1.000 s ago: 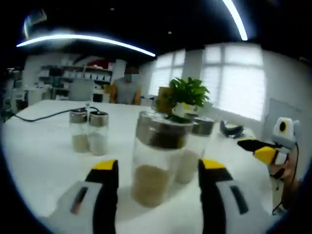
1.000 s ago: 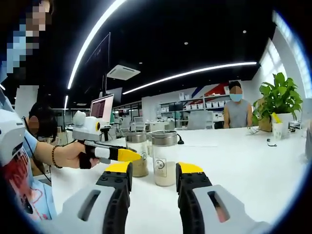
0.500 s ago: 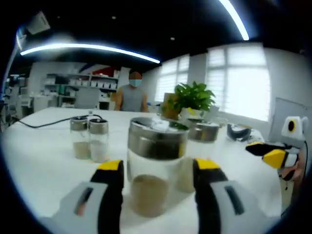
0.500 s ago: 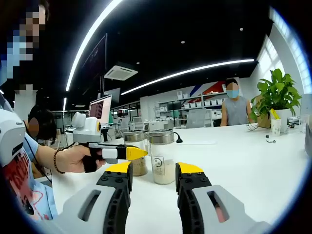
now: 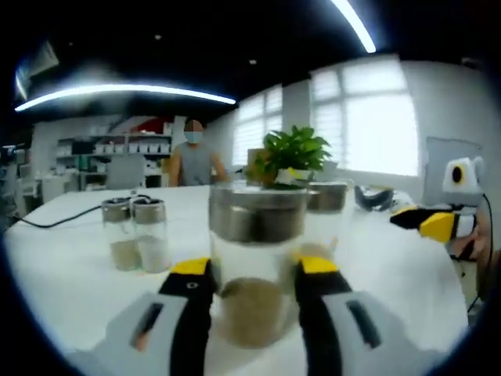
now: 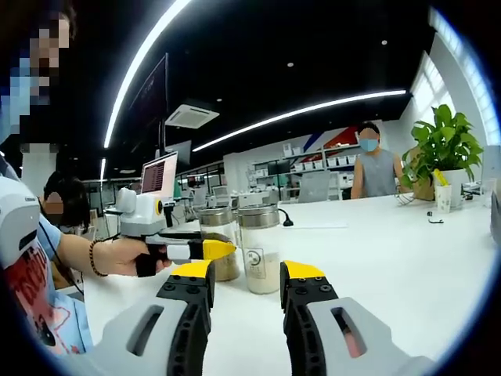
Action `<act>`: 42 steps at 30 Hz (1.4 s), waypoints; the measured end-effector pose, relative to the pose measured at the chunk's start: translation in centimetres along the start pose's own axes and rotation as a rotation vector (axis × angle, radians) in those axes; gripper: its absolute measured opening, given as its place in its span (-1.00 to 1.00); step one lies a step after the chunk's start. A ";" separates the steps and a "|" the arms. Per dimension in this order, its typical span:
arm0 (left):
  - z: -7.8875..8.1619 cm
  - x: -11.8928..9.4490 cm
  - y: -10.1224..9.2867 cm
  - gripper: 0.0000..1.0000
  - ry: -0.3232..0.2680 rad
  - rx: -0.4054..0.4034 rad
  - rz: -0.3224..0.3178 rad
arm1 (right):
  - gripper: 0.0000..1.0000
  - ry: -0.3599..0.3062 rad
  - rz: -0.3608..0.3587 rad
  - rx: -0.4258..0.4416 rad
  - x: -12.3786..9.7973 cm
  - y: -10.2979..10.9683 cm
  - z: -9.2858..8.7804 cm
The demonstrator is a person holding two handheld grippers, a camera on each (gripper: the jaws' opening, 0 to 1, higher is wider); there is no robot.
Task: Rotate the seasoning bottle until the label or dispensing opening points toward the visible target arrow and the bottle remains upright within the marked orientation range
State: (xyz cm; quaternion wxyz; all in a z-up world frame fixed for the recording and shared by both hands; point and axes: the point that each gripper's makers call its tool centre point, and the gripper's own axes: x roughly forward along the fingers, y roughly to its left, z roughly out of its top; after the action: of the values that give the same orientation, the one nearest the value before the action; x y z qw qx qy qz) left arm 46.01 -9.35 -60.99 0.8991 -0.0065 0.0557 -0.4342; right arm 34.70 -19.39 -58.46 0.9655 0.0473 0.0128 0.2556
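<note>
Closer now than a second ago, the left gripper [image 5: 252, 272] brackets the upright seasoning bottle [image 5: 254, 262] on the white worktop [image 5: 70, 251], jaws alongside its glass; actual contact cannot be told. Right gripper [image 6: 239, 276]: jaws parted, empty, before two smaller shakers [image 6: 261, 249].

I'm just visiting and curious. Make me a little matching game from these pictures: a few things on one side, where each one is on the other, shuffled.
Things:
1. big seasoning bottle
2. potted plant
3. black cable
4. pair of small jars

Places, in the left gripper view:
A. lying across the white table at far left
B. between the two jaws of the left tool
C. standing side by side, left of the big bottle
D. behind the big bottle, near the windows

Pairs: 1-B, 2-D, 3-A, 4-C
</note>
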 end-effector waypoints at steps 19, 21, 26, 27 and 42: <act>-0.2 0.1 -1.4 -0.15 0.036 0.092 -0.485 | -0.42 0.007 -0.007 0.023 0.3 -0.1 -0.4; -0.2 0.0 -1.6 -0.15 0.035 0.088 -0.550 | -0.41 0.010 -0.006 0.027 0.3 -0.1 -0.5; -0.2 -0.1 -2.0 -0.15 0.051 0.121 -0.687 | -0.39 0.014 -0.015 0.026 0.5 -0.4 -0.6; -0.2 -0.1 -2.0 -0.15 0.052 0.124 -0.710 | -0.39 0.010 -0.011 0.025 0.5 -0.3 -0.6; -0.5 -0.2 -2.6 -0.15 0.114 0.227 -1.002 | -0.39 0.012 0.020 -0.033 0.8 0.5 -0.4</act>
State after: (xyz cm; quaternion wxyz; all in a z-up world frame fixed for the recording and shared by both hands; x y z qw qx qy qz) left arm 43.81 -10.82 -61.32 0.5715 0.0889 0.0470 -0.8144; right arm 35.14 -18.50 -58.78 0.9635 0.0298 0.0140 0.2657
